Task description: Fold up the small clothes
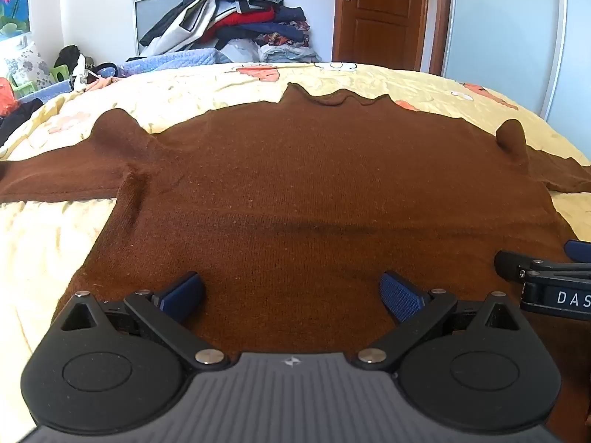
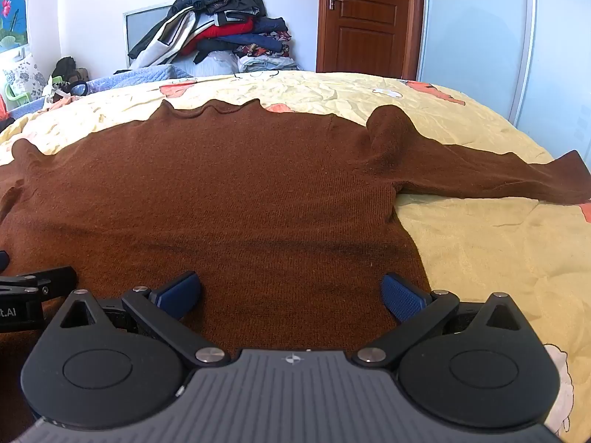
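A brown knit sweater [image 1: 295, 177] lies flat on the bed, collar at the far side, both sleeves spread outward; it also shows in the right wrist view [image 2: 229, 192]. My left gripper [image 1: 293, 295] is open and empty, hovering over the sweater's near left part. My right gripper [image 2: 291, 295] is open and empty over the near right part, close to the sweater's right side edge. The right gripper's side shows at the right edge of the left wrist view [image 1: 546, 280]; the left gripper shows at the left edge of the right wrist view [image 2: 33, 291].
The bed has a pale yellow patterned cover [image 2: 480, 251]. A pile of clothes [image 1: 236, 18] is stacked against the far wall. A wooden door [image 1: 380, 14] and a sliding wardrobe [image 2: 476, 22] stand at the back right. Small items lie by the bed's far left [image 1: 74, 70].
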`<state>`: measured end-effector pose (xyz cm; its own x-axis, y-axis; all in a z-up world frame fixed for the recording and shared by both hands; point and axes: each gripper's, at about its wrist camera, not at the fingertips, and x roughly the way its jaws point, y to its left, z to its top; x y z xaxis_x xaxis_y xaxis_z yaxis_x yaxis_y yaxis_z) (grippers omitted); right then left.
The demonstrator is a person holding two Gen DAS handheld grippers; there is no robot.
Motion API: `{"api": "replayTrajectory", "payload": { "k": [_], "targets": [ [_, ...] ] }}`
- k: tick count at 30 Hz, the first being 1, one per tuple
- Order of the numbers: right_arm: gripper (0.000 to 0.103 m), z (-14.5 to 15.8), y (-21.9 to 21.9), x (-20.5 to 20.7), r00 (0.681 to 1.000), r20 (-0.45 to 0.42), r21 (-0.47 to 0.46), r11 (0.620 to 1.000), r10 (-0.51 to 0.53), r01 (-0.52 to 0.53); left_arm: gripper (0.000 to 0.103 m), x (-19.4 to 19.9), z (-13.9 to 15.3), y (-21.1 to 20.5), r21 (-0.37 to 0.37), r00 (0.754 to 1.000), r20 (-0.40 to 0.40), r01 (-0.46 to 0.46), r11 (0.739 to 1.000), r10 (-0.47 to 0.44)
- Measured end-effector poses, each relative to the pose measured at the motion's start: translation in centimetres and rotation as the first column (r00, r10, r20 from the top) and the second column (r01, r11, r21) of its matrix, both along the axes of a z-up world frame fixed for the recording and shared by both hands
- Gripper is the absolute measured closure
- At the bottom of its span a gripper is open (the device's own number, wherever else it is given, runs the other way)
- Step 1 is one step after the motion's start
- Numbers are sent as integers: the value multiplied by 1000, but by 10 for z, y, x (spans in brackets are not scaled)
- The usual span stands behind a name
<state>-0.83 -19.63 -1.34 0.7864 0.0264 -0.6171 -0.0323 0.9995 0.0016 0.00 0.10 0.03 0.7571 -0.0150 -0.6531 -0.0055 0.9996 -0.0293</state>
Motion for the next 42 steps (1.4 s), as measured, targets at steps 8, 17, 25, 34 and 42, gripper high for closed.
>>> {"api": "replayTrajectory", "payload": {
  "k": [8,17,25,34,42],
  "targets": [
    [0,0,0,0,1000,0,1,1000,0,0,0,0,0,0,20,1000,1,-1,1000,1],
    [0,0,0,-1,1000,0,2,1000,0,0,0,0,0,-1,23,1000,2,-1,1000,1],
    [0,0,0,-1,1000,1,3,1000,0,0,0,0,0,-1,23,1000,3,-1,1000,1],
    [0,0,0,0,1000,1,3,1000,0,0,0,0,0,-1,24,1000,3,-2,1000,1],
    [0,0,0,0,1000,1,3,1000,0,0,0,0,0,-1,24,1000,3,-2,1000,2]
  ]
}}
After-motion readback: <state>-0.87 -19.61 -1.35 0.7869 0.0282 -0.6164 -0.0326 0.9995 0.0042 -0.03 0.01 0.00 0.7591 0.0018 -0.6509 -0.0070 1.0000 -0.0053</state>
